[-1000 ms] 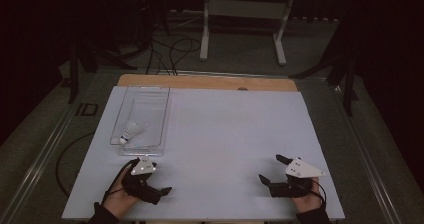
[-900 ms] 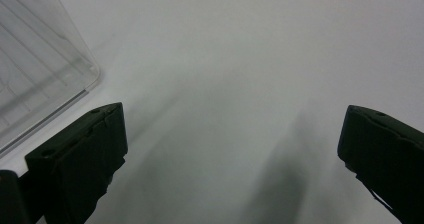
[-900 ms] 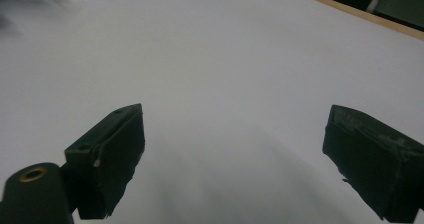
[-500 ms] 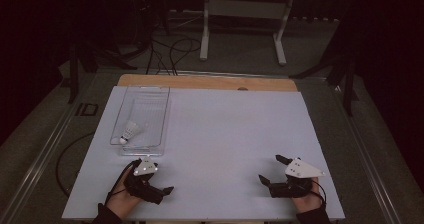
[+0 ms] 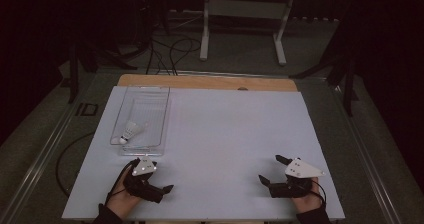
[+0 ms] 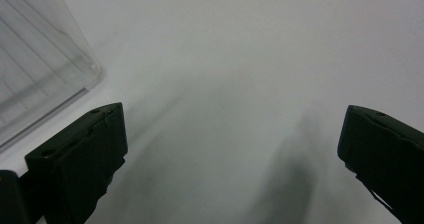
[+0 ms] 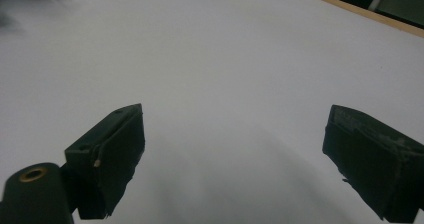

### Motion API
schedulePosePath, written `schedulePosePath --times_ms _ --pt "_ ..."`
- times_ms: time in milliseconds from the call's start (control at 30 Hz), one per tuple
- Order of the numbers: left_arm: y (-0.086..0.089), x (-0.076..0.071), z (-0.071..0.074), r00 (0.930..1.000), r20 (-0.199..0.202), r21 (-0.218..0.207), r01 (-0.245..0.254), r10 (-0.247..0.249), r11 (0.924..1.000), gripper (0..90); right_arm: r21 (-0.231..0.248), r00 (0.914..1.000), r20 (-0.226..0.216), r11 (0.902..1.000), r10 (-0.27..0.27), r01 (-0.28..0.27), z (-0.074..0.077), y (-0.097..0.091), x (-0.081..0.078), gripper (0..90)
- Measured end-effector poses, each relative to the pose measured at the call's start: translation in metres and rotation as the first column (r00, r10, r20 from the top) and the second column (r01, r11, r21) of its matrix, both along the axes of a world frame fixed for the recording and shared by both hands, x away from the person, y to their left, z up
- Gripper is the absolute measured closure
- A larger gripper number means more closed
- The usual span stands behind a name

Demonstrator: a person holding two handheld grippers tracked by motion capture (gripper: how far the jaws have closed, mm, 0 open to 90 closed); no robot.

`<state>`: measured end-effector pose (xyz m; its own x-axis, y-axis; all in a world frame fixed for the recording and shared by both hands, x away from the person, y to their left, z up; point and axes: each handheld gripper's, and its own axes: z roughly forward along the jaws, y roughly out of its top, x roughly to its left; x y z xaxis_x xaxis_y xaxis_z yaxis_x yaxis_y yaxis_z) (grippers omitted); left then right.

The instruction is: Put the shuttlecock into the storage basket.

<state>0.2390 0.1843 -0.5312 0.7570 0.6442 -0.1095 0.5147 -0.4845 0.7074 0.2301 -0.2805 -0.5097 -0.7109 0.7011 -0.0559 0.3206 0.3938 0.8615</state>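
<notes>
From the high view we see the left gripper (image 5: pixel 152 176) at the near left of the white table (image 5: pixel 225 134), held low in a hand that comes in from the near edge. It sits just near of a clear tray (image 5: pixel 162 119) that stands on the left part of the table. Inside the tray, toward its near left corner, lies a white shuttlecock (image 5: pixel 128 132) on its side, cork end pointing near and left. The right gripper (image 5: pixel 270 170) rests at the near right, well apart from the tray, its grey plate on top.

In the left gripper view we look along our left gripper (image 6: pixel 232 149): its jaws stand wide apart with nothing between them, only bare table below. The corner of the clear tray (image 6: pixel 45 79) shows at the upper left, just beyond the left jaw.

In the right gripper view our right gripper (image 7: pixel 232 149) is likewise spread wide and holds nothing; plain table lies between its jaws. The wooden edge strip (image 7: pixel 360 11) of the table crosses the far right corner.
</notes>
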Motion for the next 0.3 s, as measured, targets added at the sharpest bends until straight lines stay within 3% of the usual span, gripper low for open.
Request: schedulePosePath --times_ms 300 --pt "0.0019 -0.0014 0.003 0.9943 0.068 -0.025 -0.081 0.082 0.9964 0.5 -0.001 1.0 -0.004 1.0 0.002 -0.002 -0.0004 0.0007 0.0 9.7"
